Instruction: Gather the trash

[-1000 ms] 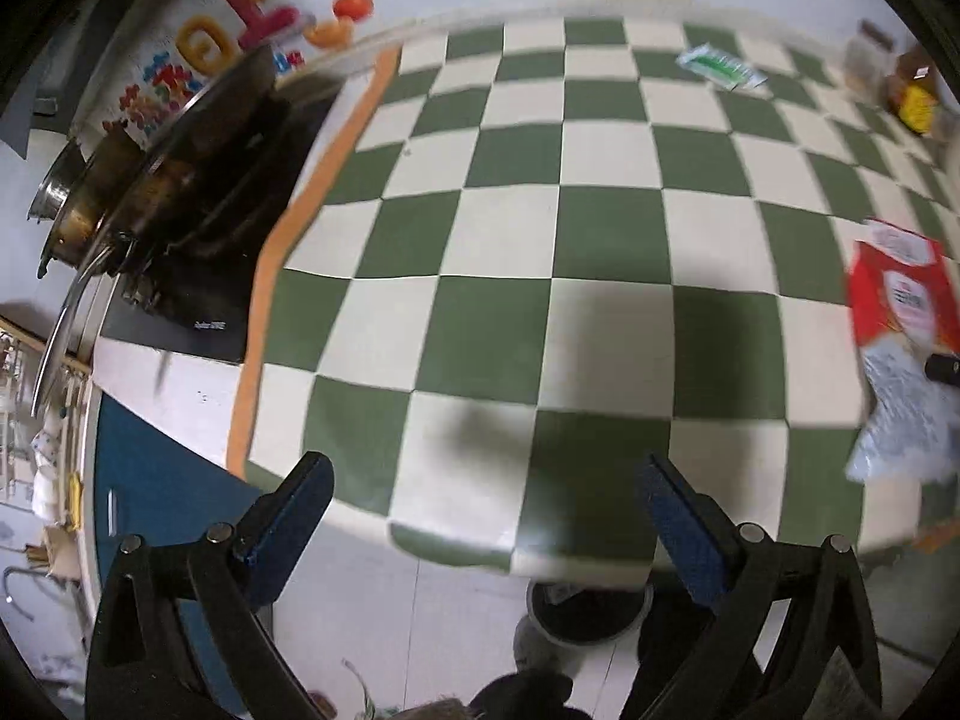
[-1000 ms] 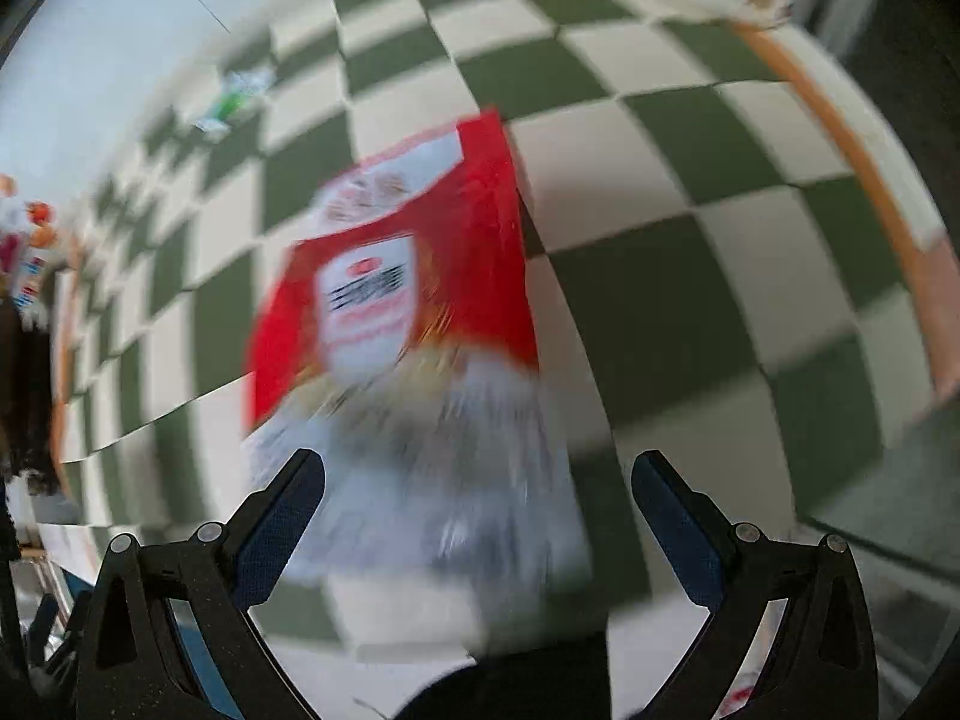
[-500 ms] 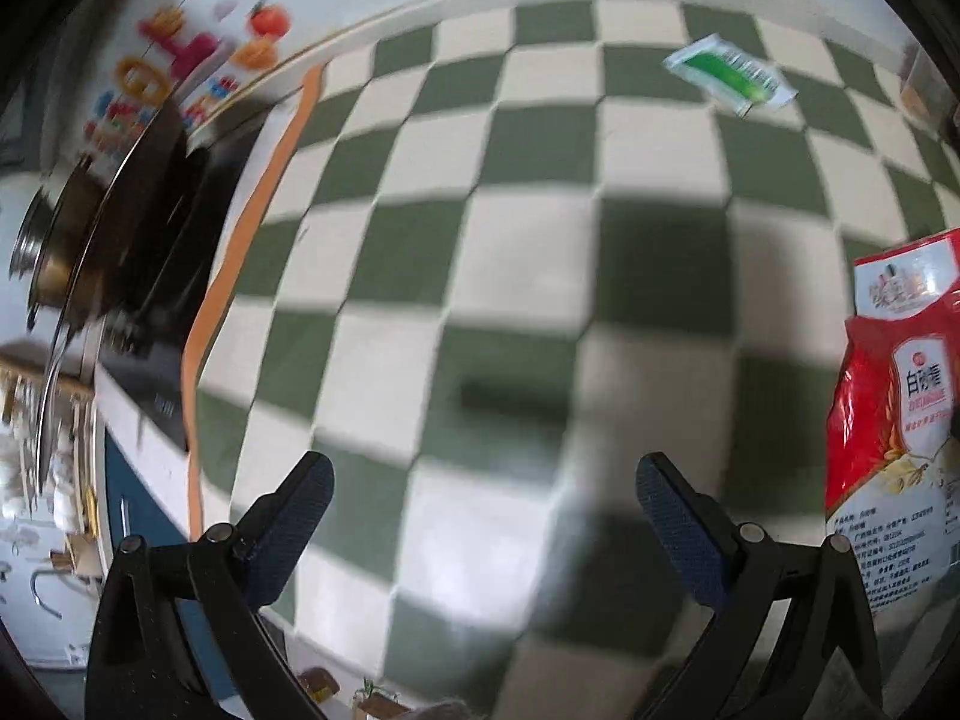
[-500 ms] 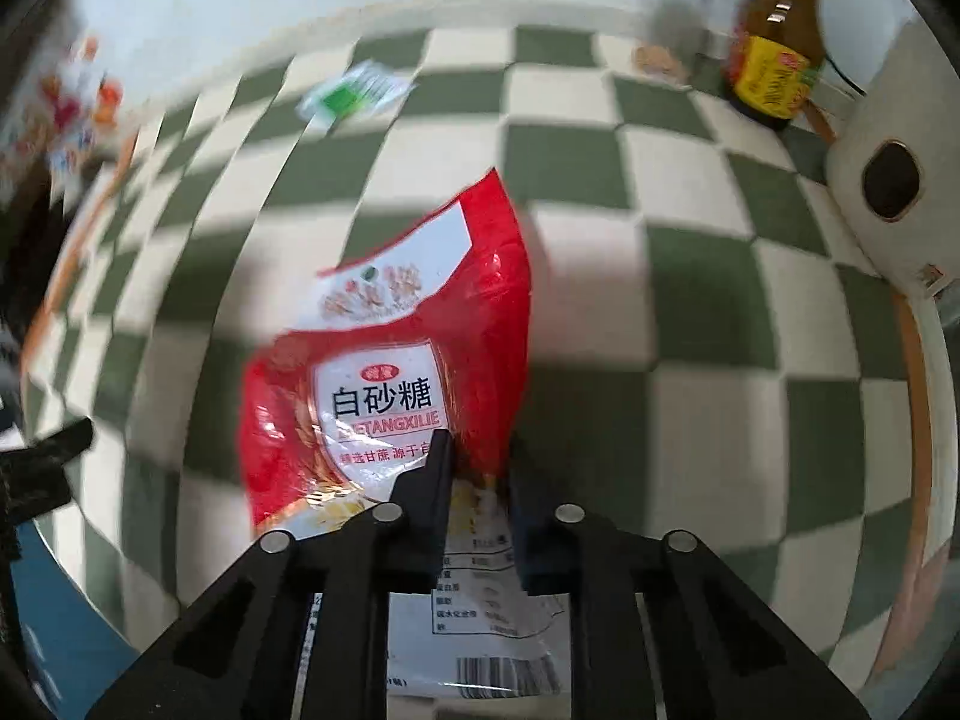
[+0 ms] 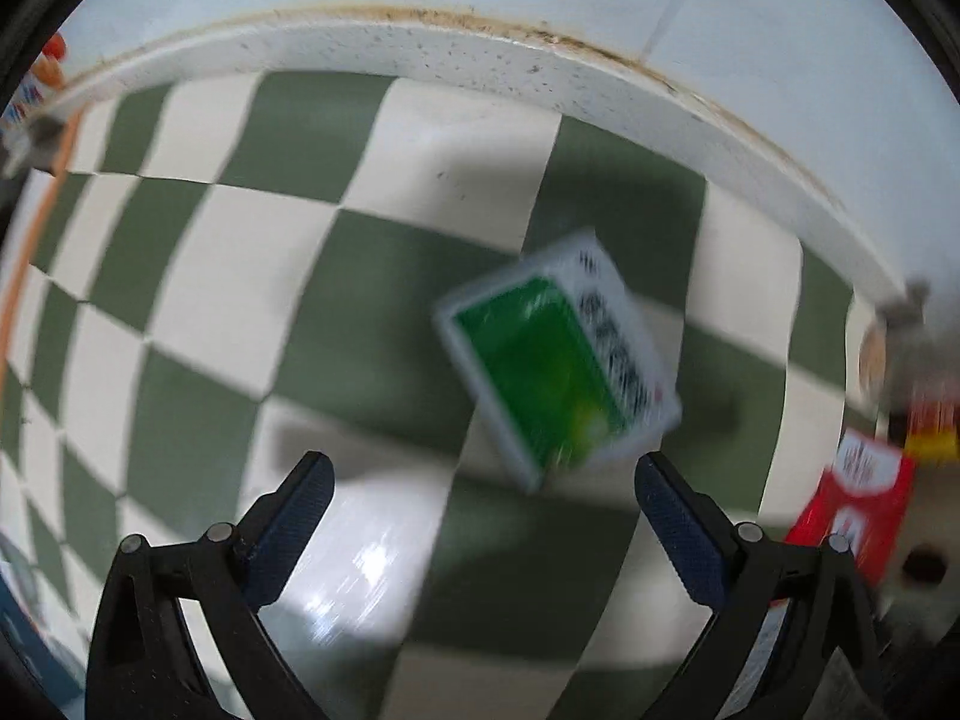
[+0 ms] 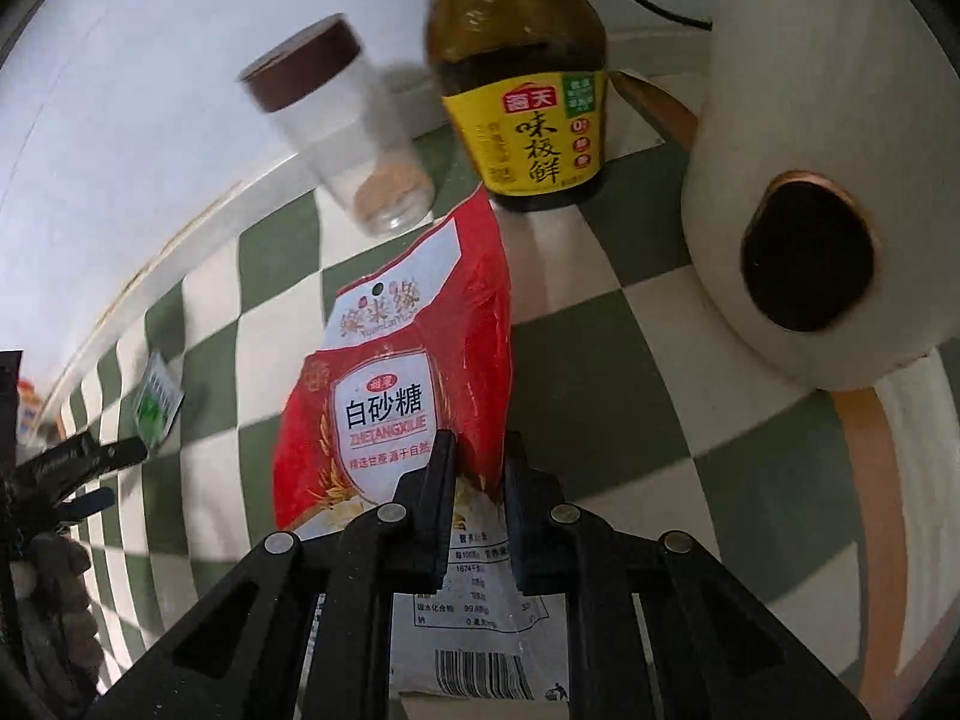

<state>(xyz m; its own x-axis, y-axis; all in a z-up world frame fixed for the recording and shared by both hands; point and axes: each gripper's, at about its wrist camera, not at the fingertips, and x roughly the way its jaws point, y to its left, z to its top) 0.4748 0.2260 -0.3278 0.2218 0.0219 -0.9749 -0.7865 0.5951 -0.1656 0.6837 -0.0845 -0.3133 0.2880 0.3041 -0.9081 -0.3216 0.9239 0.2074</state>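
Note:
A green and white packet (image 5: 558,369) lies flat on the green and white checkered counter (image 5: 240,276), near the back wall. My left gripper (image 5: 480,495) is open, hovering just in front of the packet, its fingers either side of the packet's near end. My right gripper (image 6: 480,450) is shut on a red and white sugar bag (image 6: 408,384) and holds it up off the counter. The bag also shows in the left wrist view (image 5: 858,504), at the right edge. The packet also shows in the right wrist view (image 6: 157,405), far left.
A dark sauce bottle with a yellow label (image 6: 528,96) and a clear jar with a brown lid (image 6: 342,120) stand at the back wall. A white appliance (image 6: 822,180) stands at the right. The left gripper (image 6: 78,462) shows at the left edge.
My left gripper has moved across the counter to the green packet. My right gripper closed on the sugar bag and lifted it toward the bottle and jar.

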